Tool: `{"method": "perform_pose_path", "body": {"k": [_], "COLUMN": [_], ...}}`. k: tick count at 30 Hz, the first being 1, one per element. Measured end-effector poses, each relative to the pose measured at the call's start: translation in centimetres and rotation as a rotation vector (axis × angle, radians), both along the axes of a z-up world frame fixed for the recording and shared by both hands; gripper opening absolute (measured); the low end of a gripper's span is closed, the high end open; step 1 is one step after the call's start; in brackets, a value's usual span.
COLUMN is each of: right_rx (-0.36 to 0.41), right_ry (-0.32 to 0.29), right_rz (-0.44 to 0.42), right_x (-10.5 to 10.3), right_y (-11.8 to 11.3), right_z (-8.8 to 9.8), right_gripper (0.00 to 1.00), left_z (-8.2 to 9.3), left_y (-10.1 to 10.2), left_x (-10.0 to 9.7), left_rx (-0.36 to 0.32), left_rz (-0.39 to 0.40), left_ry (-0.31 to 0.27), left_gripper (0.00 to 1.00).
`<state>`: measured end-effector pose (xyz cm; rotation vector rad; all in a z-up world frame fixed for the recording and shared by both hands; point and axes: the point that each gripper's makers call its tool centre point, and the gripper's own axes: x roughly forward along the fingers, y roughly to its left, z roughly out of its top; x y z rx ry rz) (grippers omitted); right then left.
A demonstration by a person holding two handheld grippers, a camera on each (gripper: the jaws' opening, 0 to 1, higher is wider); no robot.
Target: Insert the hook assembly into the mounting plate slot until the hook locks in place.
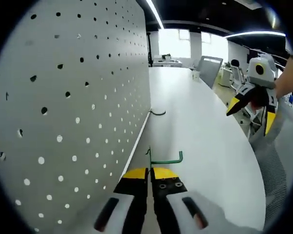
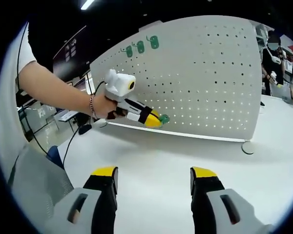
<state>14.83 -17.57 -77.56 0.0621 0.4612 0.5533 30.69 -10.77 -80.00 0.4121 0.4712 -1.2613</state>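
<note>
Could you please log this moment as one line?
left gripper: shut on hook | at pegboard | right gripper: open, idle

Pegboard [image 2: 205, 78]: matt pale grey sheet, looks like painted metal, punched with round holes. Surface [image 1: 200, 126]: smooth white, faint sheen. Hook [image 1: 167, 160]: thin wire, glossy green coating. Left gripper [image 1: 150, 176]: white plastic body; jaws tipped matt yellow and black.
</note>
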Motion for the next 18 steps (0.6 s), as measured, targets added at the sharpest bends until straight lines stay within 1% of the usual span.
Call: {"method": "perform_pose_path", "body": {"k": [3, 5, 11, 14, 18], "right_rx": [0.003, 0.009, 0.007, 0.006, -0.004], "right_ry": [-0.006, -0.012, -0.019, -0.017, -0.013], "right_rz": [0.001, -0.002, 0.010, 0.009, 0.019], "right_x": [0.2, 0.3, 0.3, 0.3, 0.2], "right_y": [0.1, 0.1, 0.7, 0.6, 0.8], "right_z": [0.3, 0.6, 0.8, 0.8, 0.8], "right_gripper": [0.58, 0.58, 0.58, 0.58, 0.58], "left_z": [0.6, 1.3, 2.6, 3.2, 4.2], "left_y": [0.1, 0.2, 0.8, 1.0, 1.1], "left_x": [-0.2, -0.3, -0.9, -0.9, -1.6], "left_rx": [-0.017, -0.054, -0.087, -0.125, -0.144], "left_rz": [0.010, 0.028, 0.036, 0.053, 0.051], "left_ry": [-0.008, 0.001, -0.014, -0.017, -0.037], "left_gripper": [0.02, 0.02, 0.02, 0.02, 0.02]}}
